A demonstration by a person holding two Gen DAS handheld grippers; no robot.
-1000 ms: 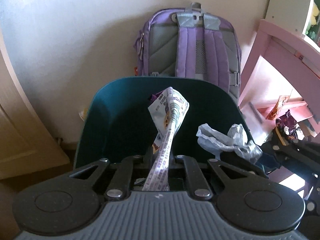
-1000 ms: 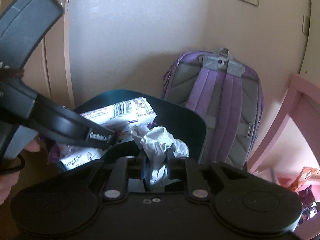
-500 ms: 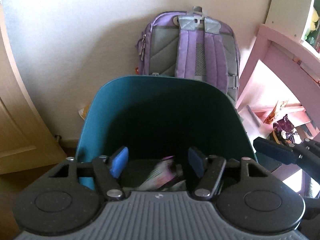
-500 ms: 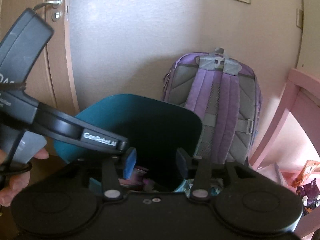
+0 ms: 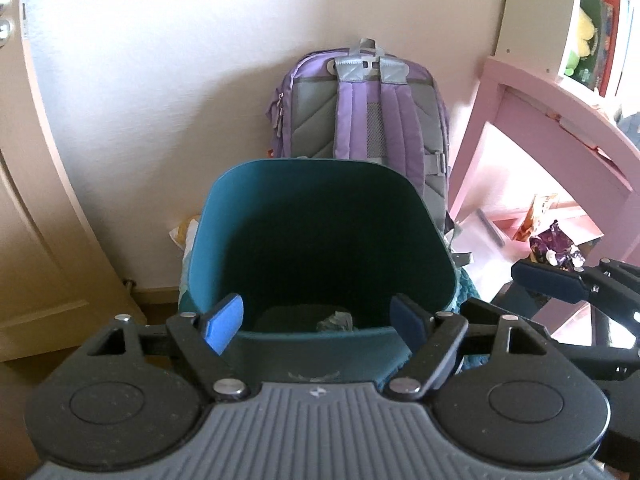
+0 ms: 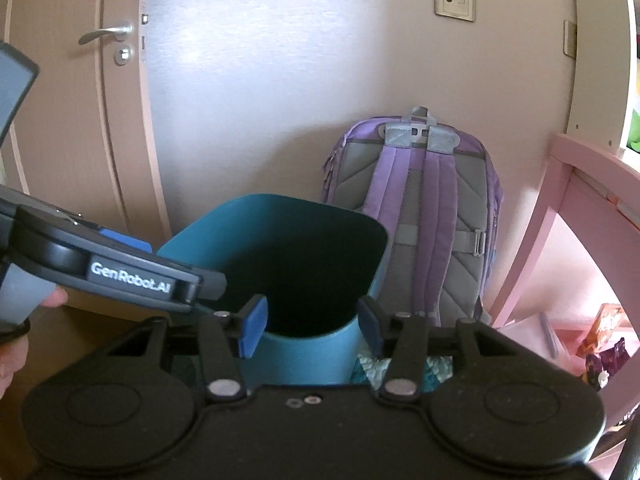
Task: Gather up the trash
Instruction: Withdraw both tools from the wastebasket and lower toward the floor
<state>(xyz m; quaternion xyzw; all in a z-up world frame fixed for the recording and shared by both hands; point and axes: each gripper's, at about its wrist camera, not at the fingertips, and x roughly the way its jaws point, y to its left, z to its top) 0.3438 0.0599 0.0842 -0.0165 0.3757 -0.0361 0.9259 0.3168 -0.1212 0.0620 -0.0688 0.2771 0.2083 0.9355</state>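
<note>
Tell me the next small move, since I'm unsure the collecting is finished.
Probably swing the open, empty right tongs toward the purple crumpled wrapper under the pink wooden desk; the teal plastic bin already holds a crumpled scrap.

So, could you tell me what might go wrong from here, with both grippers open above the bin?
1. The left gripper and right gripper hang close over the teal bin; lowering either could knock its rim and tip it.
2. They sit close side by side, so turning away could make them collide.
3. Wrappers under the pink desk may be missed, and the desk frame crowds any reach.
</note>
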